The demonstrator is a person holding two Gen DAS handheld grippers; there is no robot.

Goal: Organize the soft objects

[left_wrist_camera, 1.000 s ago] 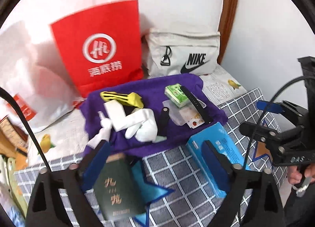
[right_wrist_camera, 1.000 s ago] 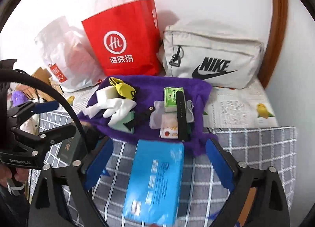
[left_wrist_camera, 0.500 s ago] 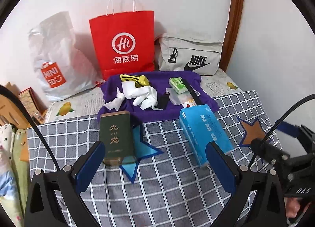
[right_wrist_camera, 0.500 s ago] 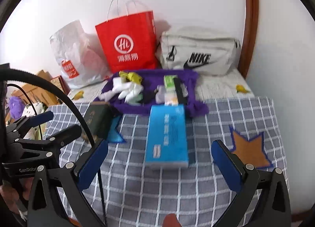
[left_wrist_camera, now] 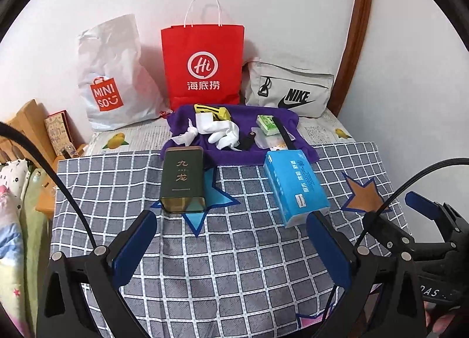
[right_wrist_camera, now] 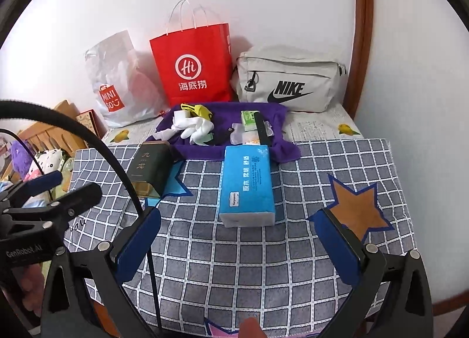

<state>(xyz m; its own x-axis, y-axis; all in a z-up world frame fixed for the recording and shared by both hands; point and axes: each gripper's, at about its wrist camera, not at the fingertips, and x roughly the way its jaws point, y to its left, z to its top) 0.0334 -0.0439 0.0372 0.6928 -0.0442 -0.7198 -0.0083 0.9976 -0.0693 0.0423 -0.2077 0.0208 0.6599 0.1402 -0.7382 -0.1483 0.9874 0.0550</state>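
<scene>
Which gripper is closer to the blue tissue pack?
Right. The right gripper sits straight in front of the tissue pack, lined up with it. The left gripper is off to the pack's left, nearer the green tin.

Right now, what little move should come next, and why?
Probably ease the right tool forward toward the blue tissue pack. Both tools are open and empty, and that soft pack lies straight ahead of it on the checked cloth, apart from the purple cloth pile.
</scene>
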